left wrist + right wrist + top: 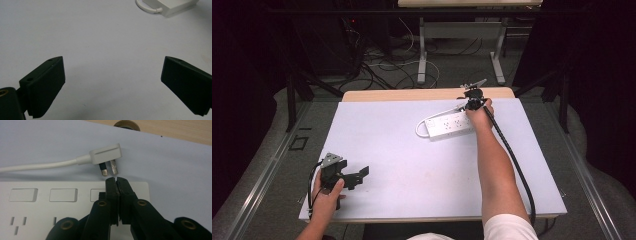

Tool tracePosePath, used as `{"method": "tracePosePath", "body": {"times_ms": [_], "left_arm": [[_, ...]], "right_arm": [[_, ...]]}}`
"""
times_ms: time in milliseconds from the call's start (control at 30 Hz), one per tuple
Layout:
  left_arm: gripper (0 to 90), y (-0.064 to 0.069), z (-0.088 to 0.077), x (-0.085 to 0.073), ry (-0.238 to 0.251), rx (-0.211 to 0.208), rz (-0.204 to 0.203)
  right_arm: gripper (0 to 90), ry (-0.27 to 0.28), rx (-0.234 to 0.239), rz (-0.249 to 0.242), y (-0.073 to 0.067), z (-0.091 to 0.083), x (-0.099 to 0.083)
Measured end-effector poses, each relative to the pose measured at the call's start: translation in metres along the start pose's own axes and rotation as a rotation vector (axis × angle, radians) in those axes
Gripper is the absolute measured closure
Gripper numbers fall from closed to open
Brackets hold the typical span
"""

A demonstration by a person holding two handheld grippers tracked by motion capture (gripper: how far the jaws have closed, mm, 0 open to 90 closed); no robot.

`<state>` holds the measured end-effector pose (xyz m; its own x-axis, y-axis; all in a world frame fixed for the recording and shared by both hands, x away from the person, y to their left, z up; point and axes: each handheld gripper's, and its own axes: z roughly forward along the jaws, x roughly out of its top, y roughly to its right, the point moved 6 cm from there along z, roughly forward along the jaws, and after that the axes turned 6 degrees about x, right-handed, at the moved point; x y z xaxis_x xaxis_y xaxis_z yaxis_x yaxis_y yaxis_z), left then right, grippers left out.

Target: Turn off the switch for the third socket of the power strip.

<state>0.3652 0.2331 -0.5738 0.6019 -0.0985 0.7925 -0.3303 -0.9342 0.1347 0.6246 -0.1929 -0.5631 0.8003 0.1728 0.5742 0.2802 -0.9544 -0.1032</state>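
A white power strip (447, 125) lies on the far right part of the white mat, its cord looped at its left end. In the right gripper view the strip (37, 205) shows rectangular buttons and sockets. Its white plug (105, 156) lies flat on the mat just beyond it, two prongs pointing toward the strip. My right gripper (116, 180) is shut with nothing between the jaws, tips over the strip's far edge right below the prongs. In the high view this right gripper (470, 106) stands over the strip's right end. My left gripper (358, 179) rests open at the mat's near left corner, its jaws (113, 60) wide apart over bare mat.
The white mat (402, 165) covers most of the wooden table (412, 94). A round brown fitting (126, 123) sits in the wood beyond the plug. The strip's corner and cord loop (150, 8) show far off in the left gripper view. Table legs and cables stand on the floor behind.
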Motion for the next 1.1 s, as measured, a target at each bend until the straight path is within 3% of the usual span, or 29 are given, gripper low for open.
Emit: {"method": "tracePosePath", "body": {"times_ms": [667,1100], "left_arm": [[5.7,0.0006,0.0007,-0.0005,0.005,0.001,0.005],[5.7,0.0007,0.0004,-0.0006,0.000,-0.001,0.007]], "right_arm": [[89.4,0.024,0.024,0.038,0.0029,0.0012,-0.0024],[90.0,0.025,0.014,0.032,0.0035,0.0031,-0.0039]]}}
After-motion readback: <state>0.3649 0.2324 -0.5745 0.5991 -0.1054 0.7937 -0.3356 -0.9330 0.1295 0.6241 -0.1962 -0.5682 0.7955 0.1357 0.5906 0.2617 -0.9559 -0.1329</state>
